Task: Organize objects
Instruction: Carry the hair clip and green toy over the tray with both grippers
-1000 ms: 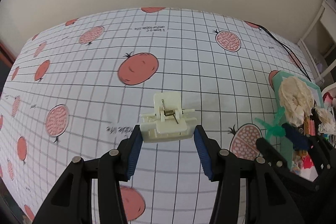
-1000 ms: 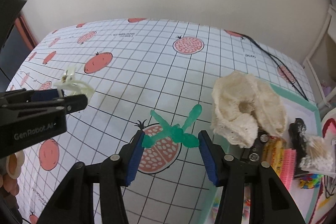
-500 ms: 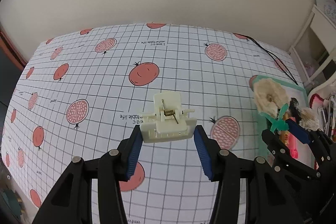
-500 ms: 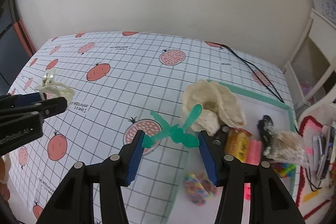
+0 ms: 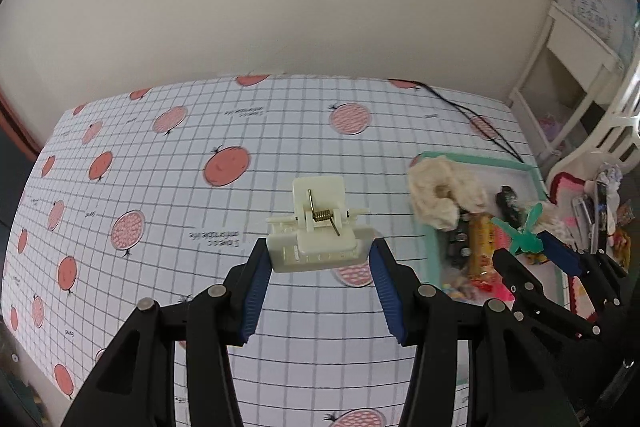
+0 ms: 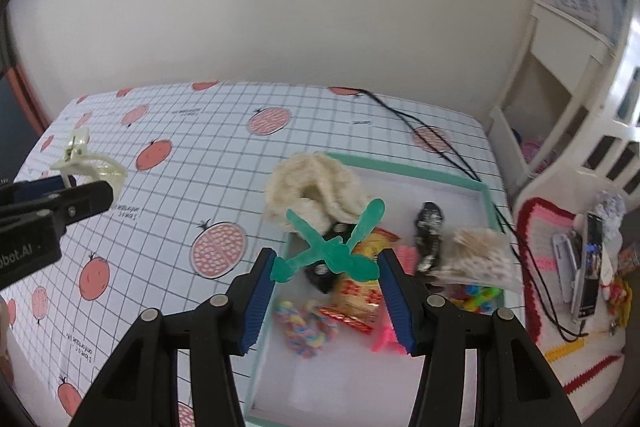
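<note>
The tabletop is covered by a white grid-patterned cloth printed with red fruit, and a black cable is laid across its far right corner. A shallow tray with a mint-green rim and white floor is set on the right part of the tabletop. In the tray a cream crocheted scrunchie is draped over the far left corner, partly over the rim. Beside it a black hair clip, a clear bag of cotton swabs, yellow-and-red snack packets, a pastel twisted hair tie and some pink pieces are gathered; the small items below the swabs are too blurred to be told apart.

The left hand-held gripper is held above the tabletop, left of the tray, and a cream plastic claw clip with a metal spring is clamped between its blue pads. The same clip is seen from the side in the right wrist view.

The right hand-held gripper is held over the near left part of the tray, and a translucent green X-shaped hair clip is clamped between its blue pads, clear of the tray's contents. In the left wrist view this green clip and gripper are seen over the tray.
</note>
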`<action>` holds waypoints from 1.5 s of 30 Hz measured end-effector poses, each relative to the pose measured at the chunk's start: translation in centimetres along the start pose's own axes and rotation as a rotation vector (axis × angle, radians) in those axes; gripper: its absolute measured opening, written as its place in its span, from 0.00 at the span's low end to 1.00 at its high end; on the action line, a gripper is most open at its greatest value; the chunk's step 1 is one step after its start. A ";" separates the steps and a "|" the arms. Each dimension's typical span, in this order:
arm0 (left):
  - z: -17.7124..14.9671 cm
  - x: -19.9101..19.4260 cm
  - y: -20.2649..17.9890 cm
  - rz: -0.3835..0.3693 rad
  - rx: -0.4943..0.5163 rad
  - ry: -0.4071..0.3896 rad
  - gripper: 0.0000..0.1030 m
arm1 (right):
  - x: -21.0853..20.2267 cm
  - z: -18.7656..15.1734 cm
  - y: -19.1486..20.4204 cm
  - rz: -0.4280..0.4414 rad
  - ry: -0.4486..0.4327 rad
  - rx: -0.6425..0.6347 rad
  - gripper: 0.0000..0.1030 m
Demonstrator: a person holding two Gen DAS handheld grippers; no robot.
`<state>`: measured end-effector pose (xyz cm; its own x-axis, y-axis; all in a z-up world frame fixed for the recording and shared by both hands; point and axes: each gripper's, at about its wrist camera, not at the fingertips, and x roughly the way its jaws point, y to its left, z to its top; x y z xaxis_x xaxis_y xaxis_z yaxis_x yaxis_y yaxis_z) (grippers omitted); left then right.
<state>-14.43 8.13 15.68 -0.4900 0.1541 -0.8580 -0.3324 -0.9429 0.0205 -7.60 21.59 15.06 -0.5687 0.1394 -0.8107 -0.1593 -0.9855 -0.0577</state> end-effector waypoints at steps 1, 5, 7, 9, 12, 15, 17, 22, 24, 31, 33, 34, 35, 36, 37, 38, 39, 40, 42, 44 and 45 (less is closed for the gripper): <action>0.0 -0.1 -0.4 -0.003 0.001 -0.003 0.50 | -0.1 0.1 -0.5 -0.003 -0.005 0.008 0.53; 0.2 0.0 -2.2 -0.020 0.029 -0.012 0.50 | -0.5 0.0 -2.8 -0.008 -0.021 0.059 0.53; 0.3 -0.2 -3.2 -0.018 0.054 -0.025 0.50 | -1.0 0.0 -4.2 -0.016 -0.040 0.090 0.53; 0.5 -0.3 -3.9 -0.025 0.064 -0.040 0.50 | -1.6 0.1 -5.6 -0.031 -0.060 0.119 0.53; 0.5 -0.2 -4.9 -0.039 0.080 -0.049 0.50 | -2.4 0.1 -7.3 -0.047 -0.084 0.157 0.53; 0.5 -0.1 -6.3 -0.052 0.116 -0.063 0.50 | -3.0 0.0 -9.2 -0.065 -0.097 0.195 0.53; 0.4 -0.1 -7.5 -0.068 0.148 -0.076 0.50 | -3.0 -0.2 -10.2 -0.074 -0.095 0.218 0.53; 0.0 0.5 -9.9 -0.091 0.198 -0.065 0.50 | -2.1 -0.9 -11.3 -0.078 -0.064 0.235 0.53; -0.3 1.3 -10.7 -0.101 0.213 -0.046 0.50 | -1.4 -1.1 -11.3 -0.081 -0.040 0.233 0.53; -2.0 4.4 -12.9 -0.114 0.252 0.050 0.50 | 0.8 -2.2 -11.3 -0.070 0.028 0.230 0.53; -2.3 5.1 -13.2 -0.113 0.261 0.067 0.50 | 1.3 -2.4 -11.2 -0.076 0.041 0.225 0.53; -2.4 5.4 -13.4 -0.114 0.261 0.072 0.50 | 1.4 -2.5 -11.2 -0.077 0.044 0.225 0.53; -2.5 5.7 -13.4 -0.117 0.260 0.078 0.50 | 1.6 -2.6 -11.3 -0.074 0.049 0.227 0.53; -2.7 6.1 -13.4 -0.118 0.258 0.087 0.50 | 1.7 -2.6 -11.4 -0.073 0.053 0.230 0.53; -2.8 6.4 -13.4 -0.117 0.255 0.097 0.50 | 2.0 -2.8 -11.5 -0.073 0.061 0.233 0.53; -3.0 6.8 -13.4 -0.117 0.252 0.108 0.50 | 2.1 -2.8 -11.5 -0.074 0.066 0.234 0.53; -3.1 7.3 -13.4 -0.117 0.250 0.121 0.50 | 2.3 -2.9 -11.5 -0.075 0.071 0.235 0.53; -3.3 7.6 -13.4 -0.117 0.248 0.130 0.50 | 2.6 -3.0 -11.5 -0.074 0.076 0.236 0.53; -3.5 8.1 -13.4 -0.118 0.247 0.143 0.50 | 3.1 -3.3 -11.5 -0.072 0.087 0.237 0.53; -3.7 8.4 -13.6 -0.124 0.248 0.149 0.50 | 3.5 -3.5 -11.4 -0.072 0.101 0.237 0.53; -3.8 8.4 -13.7 -0.125 0.250 0.150 0.50 | 3.7 -3.6 -11.4 -0.073 0.108 0.236 0.53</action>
<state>-10.94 21.18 6.27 -0.3142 0.2016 -0.9277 -0.5793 -0.8149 0.0191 -5.00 33.00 10.58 -0.4615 0.1852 -0.8676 -0.3875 -0.9218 0.0094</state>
